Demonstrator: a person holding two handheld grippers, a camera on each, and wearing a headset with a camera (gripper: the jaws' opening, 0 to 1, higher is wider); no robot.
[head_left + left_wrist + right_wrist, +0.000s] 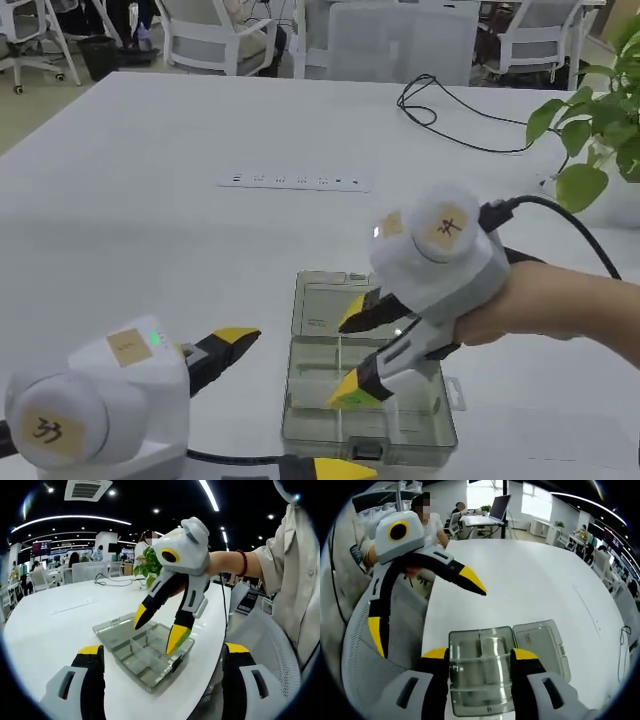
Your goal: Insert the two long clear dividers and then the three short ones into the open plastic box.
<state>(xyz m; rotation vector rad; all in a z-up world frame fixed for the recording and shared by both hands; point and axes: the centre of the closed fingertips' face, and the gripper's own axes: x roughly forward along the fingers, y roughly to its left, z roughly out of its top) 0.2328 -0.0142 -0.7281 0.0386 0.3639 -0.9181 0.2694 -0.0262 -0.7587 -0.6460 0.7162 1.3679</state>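
Observation:
The open clear plastic box (pixel 420 438) lies on the white table near its front edge, its lid (pixel 320 300) folded flat behind it. Clear dividers (pixel 479 666) stand inside and split it into compartments; their number is hard to tell. My right gripper (pixel 352 355) hovers over the box with its yellow-tipped jaws apart, and nothing shows between them. In the right gripper view the box (pixel 470 707) sits between the open jaws of the right gripper (pixel 480 654). My left gripper (pixel 288 403) is open at the box's left side, jaws spread wide. The box (pixel 165 672) lies ahead of the left gripper (pixel 162 649).
A white power strip (pixel 295 181) lies mid-table. A black cable (pixel 440 112) loops at the far right, beside a green plant (pixel 590 130). Office chairs (pixel 215 35) stand beyond the far edge. A mesh chair seat (pixel 385 680) is close to the table's near side.

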